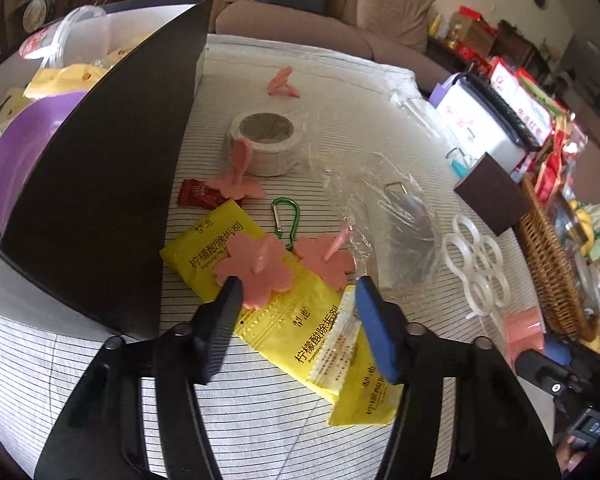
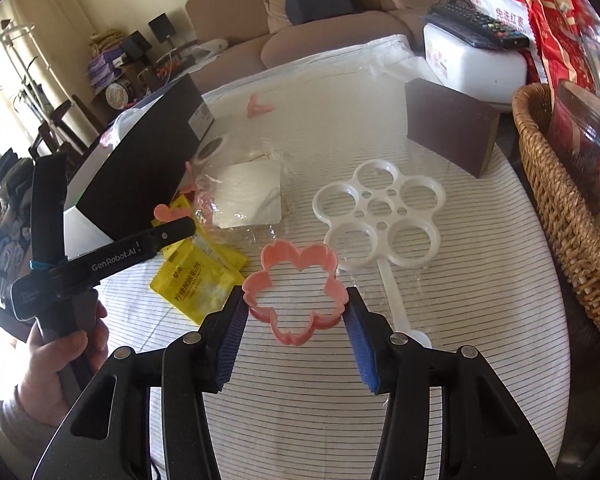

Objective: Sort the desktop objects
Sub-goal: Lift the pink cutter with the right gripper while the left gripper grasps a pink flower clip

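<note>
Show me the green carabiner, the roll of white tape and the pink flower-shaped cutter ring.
Green carabiner (image 1: pixel 285 216), left wrist view, on its spine.
Roll of white tape (image 1: pixel 269 157), left wrist view, outer side wall.
Pink flower-shaped cutter ring (image 2: pixel 256 280), right wrist view, left rim.

Brown sofa (image 2: pixel 300 20) behind table; cream walls.

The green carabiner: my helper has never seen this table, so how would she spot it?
On the striped tablecloth, find the yellow packet. The carabiner lies just past its far edge, near two pink flowers. It is the only green metal loop.
</note>
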A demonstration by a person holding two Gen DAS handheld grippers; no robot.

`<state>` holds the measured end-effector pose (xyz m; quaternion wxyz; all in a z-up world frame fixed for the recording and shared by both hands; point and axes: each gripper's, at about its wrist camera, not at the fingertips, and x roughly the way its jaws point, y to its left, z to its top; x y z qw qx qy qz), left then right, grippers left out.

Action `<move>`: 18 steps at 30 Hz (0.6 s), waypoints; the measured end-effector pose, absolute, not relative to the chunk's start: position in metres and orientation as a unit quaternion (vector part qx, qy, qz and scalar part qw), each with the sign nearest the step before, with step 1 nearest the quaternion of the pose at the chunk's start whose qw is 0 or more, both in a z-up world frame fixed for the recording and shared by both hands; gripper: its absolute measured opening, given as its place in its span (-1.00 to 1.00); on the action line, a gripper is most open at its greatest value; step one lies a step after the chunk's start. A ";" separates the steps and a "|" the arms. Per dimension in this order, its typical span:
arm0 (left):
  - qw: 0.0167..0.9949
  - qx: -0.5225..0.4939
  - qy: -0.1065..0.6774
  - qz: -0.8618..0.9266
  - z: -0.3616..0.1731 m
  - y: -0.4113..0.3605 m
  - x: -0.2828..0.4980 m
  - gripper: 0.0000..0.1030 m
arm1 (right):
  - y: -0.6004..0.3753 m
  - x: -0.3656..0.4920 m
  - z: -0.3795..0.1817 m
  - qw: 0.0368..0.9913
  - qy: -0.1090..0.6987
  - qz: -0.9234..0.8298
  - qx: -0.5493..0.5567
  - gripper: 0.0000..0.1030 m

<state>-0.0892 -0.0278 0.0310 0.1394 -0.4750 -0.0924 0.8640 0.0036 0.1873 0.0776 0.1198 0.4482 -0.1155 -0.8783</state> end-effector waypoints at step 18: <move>0.225 -0.506 -0.032 0.832 0.028 0.022 -0.043 -0.64 | 0.194 -0.001 0.077 0.112 -0.132 -0.879 0.445 -0.03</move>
